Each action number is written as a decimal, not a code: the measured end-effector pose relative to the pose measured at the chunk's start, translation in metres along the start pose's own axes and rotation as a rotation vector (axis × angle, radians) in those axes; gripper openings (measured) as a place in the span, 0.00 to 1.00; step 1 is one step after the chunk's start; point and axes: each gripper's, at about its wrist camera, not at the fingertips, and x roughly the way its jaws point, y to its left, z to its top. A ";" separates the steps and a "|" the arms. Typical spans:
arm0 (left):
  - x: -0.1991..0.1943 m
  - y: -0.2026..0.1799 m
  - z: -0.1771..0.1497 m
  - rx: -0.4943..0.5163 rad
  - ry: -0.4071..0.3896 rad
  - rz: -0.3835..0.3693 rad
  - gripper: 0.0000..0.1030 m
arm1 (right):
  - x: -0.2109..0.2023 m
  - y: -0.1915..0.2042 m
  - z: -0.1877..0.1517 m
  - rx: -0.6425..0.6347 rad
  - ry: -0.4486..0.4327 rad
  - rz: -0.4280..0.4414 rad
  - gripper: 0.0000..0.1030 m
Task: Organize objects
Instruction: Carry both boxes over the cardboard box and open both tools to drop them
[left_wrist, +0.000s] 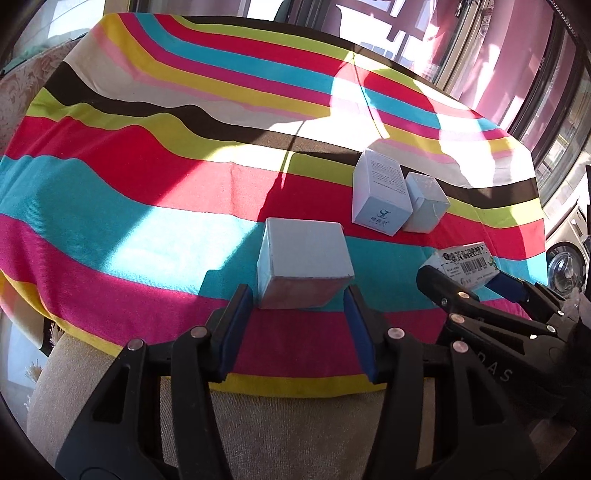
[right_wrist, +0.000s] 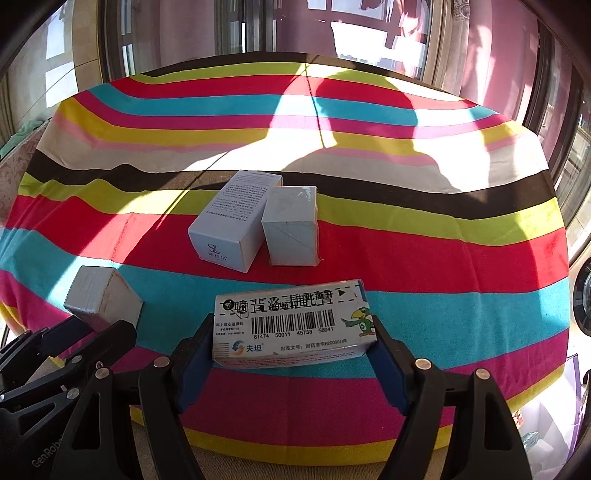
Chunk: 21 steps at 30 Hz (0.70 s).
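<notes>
**Holding two boxes over the striped worktop**

Looking through the left wrist view, we see the left hand-held gripper with its blue pads against the sides of a pale blue cube box, narrowly parted around it; contact looks firm on the left pad, less certain on the right. Beyond it, a white printed carton and a small pale blue box lie touching on the striped cloth.

Through the right wrist view, we see the right hand-held gripper clamped across the ends of a barcode medicine box, moderately wide, near the cloth's front edge.
</notes>
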 end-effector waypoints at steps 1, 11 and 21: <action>-0.002 -0.001 -0.001 0.004 0.000 0.004 0.52 | -0.003 0.000 -0.002 0.004 -0.004 0.004 0.75; -0.024 -0.020 -0.017 0.064 -0.007 -0.008 0.37 | -0.032 -0.009 -0.018 0.049 -0.034 0.006 0.75; -0.038 -0.007 -0.012 -0.024 -0.075 -0.037 0.73 | -0.063 -0.038 -0.045 0.135 -0.040 -0.003 0.75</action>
